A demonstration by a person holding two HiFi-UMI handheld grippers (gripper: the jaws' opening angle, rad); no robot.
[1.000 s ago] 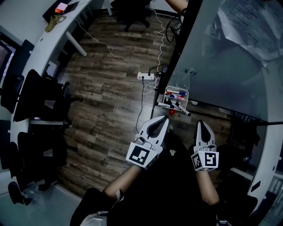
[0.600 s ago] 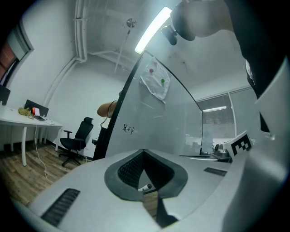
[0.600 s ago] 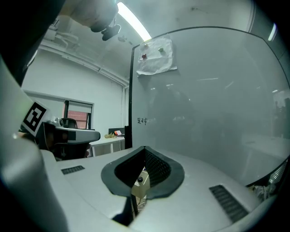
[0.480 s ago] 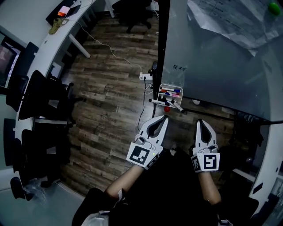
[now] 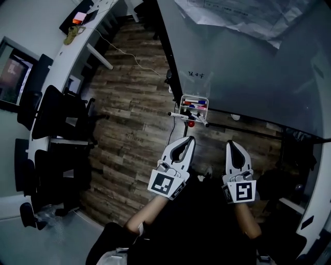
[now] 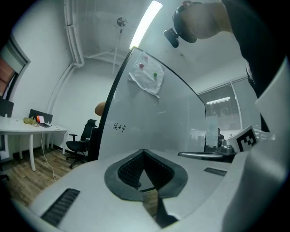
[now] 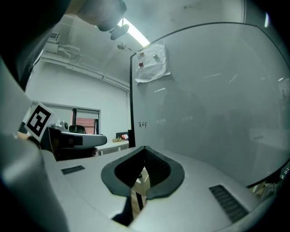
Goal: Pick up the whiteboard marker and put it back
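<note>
A small white marker tray (image 5: 194, 103) hangs at the lower left corner of the whiteboard (image 5: 248, 67) and holds several coloured markers. A dark marker (image 5: 181, 115) lies crosswise just below the tray, beside a small red thing (image 5: 191, 123). My left gripper (image 5: 189, 140) is shut and empty, pointing level at the tray from a short way off. My right gripper (image 5: 230, 144) is also shut and empty, beside it and facing the board's lower edge. The left gripper view shows its closed tips (image 6: 144, 152) before the whiteboard (image 6: 154, 122). The right gripper view shows the same (image 7: 145, 148).
Black office chairs (image 5: 57, 119) and a curved white desk (image 5: 77, 36) stand at the left over a wooden floor (image 5: 129, 124). A white cable (image 5: 132, 57) trails across that floor. Crumpled paper (image 5: 232, 15) is pinned high on the board, and small writing (image 5: 195, 74) sits above the tray.
The head view has swung, so the whiteboard and its tray have slid up and left in the picture. Both grippers stay shut and have edged forward toward the board.
</note>
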